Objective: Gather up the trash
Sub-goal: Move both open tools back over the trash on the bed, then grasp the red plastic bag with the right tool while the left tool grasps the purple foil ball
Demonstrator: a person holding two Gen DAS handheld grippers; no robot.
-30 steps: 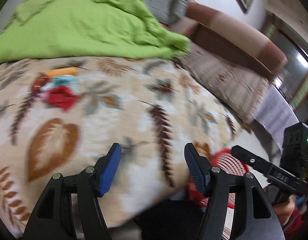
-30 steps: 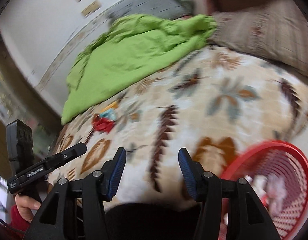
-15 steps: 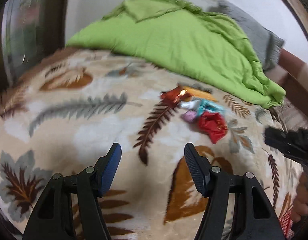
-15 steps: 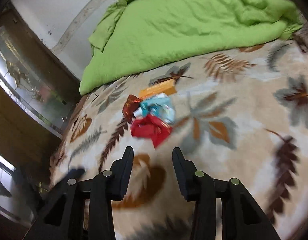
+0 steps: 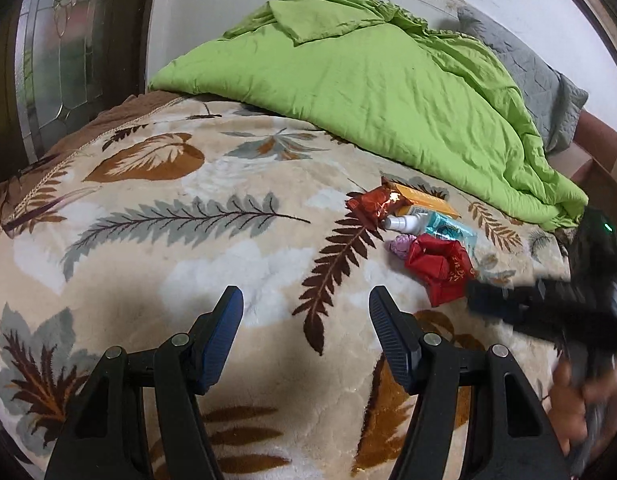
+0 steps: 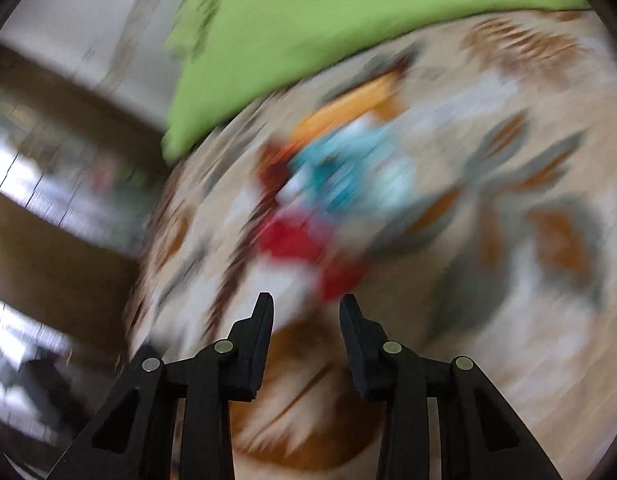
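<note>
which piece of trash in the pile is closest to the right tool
The crumpled red wrapper: it lies at the pile's near edge, right beside the right tool tip, while the orange box, white bottle and teal packet sit farther back.

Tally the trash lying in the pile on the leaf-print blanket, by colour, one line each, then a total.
Red crumpled wrapper: 1
Copper-red foil wrapper: 1
Orange box: 1
White small bottle: 1
Teal packet: 1
Purple crumpled piece: 1
Total: 6 pieces showing; anything hidden beneath them cannot be told.
</note>
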